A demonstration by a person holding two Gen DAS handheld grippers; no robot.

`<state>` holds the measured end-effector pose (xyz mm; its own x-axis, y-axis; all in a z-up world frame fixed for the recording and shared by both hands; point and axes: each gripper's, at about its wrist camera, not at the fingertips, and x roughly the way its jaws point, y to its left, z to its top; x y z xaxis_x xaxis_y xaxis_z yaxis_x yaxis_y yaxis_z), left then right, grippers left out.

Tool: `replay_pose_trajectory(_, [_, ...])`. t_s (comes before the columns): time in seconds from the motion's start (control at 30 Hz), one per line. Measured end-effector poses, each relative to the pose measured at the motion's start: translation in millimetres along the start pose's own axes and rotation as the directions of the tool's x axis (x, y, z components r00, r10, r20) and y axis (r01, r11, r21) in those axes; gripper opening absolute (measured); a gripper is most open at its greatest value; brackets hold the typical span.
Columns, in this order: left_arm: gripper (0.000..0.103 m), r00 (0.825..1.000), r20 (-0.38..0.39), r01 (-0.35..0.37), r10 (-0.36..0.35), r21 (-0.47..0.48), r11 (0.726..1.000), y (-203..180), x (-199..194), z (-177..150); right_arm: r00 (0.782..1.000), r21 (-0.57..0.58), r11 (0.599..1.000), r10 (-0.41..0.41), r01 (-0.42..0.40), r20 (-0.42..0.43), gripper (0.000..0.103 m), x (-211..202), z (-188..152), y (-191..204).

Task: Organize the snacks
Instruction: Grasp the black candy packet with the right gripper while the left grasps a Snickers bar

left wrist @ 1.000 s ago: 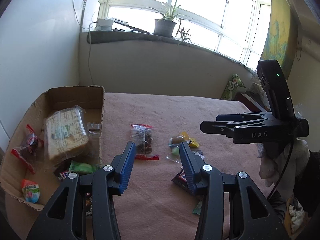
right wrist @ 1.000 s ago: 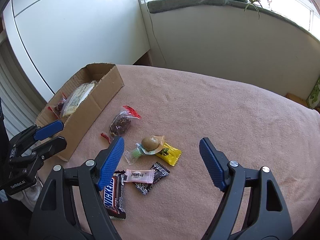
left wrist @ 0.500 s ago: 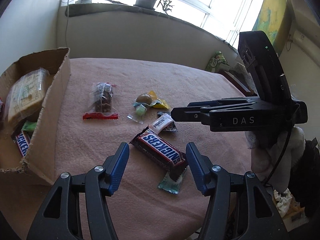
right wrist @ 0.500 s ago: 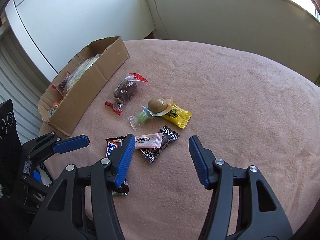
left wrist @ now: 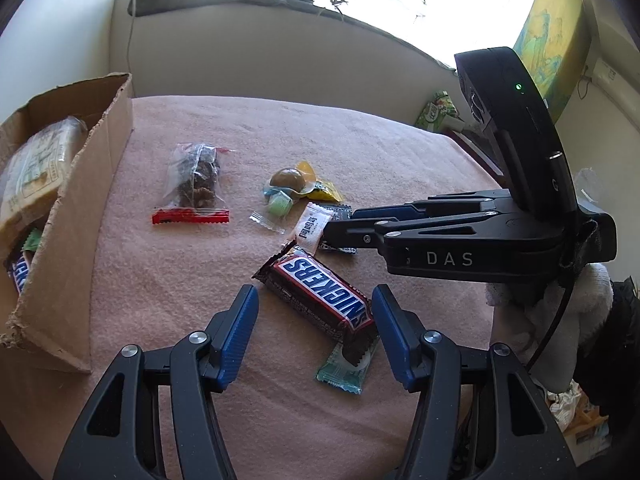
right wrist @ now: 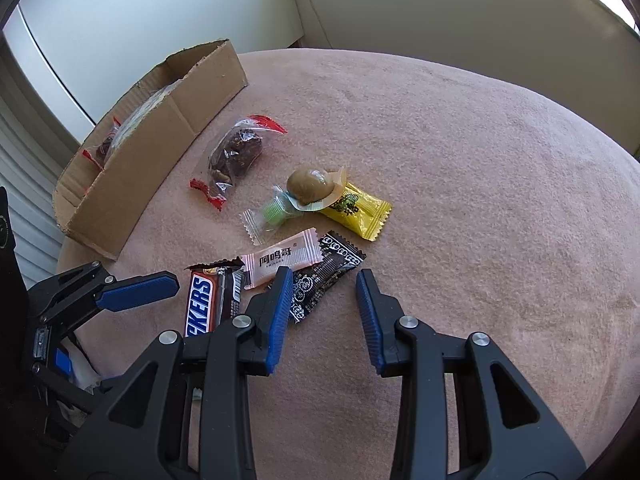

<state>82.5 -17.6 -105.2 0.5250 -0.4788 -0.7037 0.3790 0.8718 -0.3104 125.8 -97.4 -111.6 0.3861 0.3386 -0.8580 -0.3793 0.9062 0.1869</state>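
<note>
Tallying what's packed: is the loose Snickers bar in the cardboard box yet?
Out: the Snickers bar lies on the pink cloth, beside the box.

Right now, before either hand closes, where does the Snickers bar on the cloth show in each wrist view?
Left wrist: the Snickers bar lies low and centre, diagonal, just ahead of the left gripper, its lower end over a pale green packet.
Right wrist: lower left, partly hidden behind the right gripper, label only partly readable.
Shared landmark: the pink wrapped candy at the bar's far end.
</note>
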Motion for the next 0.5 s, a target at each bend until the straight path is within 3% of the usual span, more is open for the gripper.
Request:
replay_pose_trajectory(0.33, [0.058,0.999,-0.022,-0.028,0.028,0.003,1.0,-5.4,15.5,5.6,0.998,-0.083,0.995,-0.061,0.06,-0.01,0.035,10.5,13.5,10.6])
replay_pose_trajectory(0.5, [0.058,0.998,-0.022,-0.054,0.054,0.032,0.998,-15.7,24.8,10.2,0.995,-0.113,0.989,-0.095,0.094,0.001,0.023,9.7,11.6,12.1])
